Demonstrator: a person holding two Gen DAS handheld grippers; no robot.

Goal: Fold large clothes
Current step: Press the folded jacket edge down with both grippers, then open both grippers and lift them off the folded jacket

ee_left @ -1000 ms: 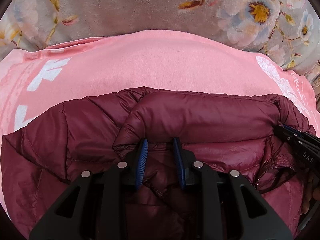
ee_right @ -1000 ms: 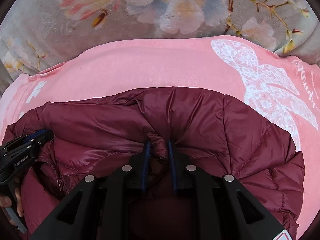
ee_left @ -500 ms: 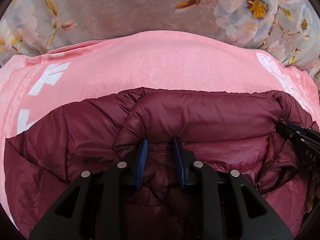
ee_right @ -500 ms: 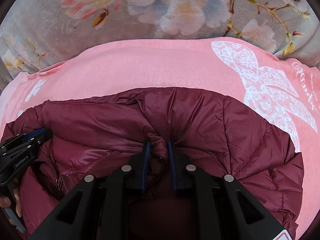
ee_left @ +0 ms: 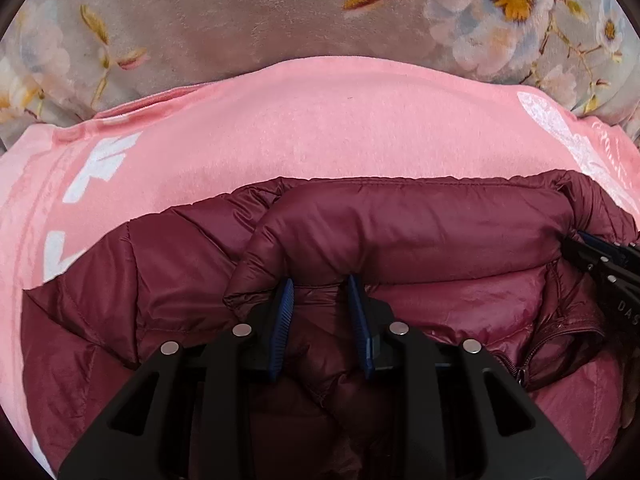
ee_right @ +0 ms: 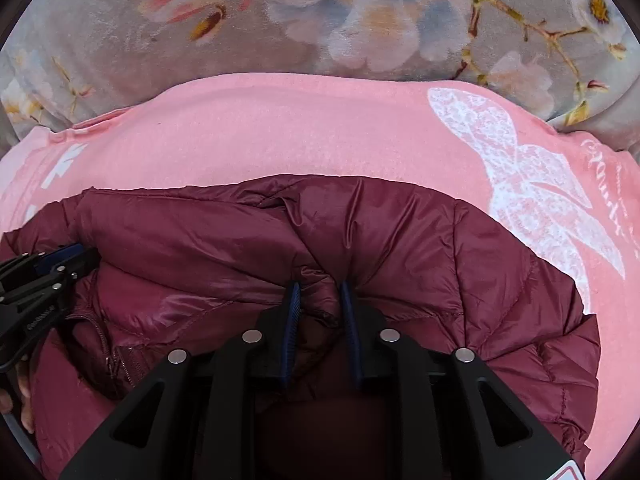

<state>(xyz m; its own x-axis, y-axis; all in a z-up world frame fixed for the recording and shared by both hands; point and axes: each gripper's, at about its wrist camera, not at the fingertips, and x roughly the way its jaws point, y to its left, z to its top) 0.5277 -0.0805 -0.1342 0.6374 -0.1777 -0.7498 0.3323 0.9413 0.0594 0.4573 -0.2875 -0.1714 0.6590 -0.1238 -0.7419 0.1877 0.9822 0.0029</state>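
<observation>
Maroon puffer jacket (ee_left: 400, 236) is lying on a pink blanket (ee_left: 320, 128), which is covering a grey floral bedspread (ee_right: 120, 52) showing at 12 o'clock. Left hand-held gripper (ee_left: 320, 300) is pinching a jacket fold; right hand-held gripper (ee_right: 318, 300) is clamping another fold.

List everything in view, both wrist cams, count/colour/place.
puffer jacket: 1, maroon, quilted, bunched on the pink blanket, a fold pinched in each gripper; its zipper shows at lower right of the left view.
pink blanket: 1, pink with white print, spread under the jacket.
floral cover: 1, grey-beige with pale flowers, beyond and under the pink blanket.
left gripper: 1, black with blue pads, shut on a jacket fold; also at left edge of the right view.
right gripper: 1, black with blue pads, shut on a jacket fold.
</observation>
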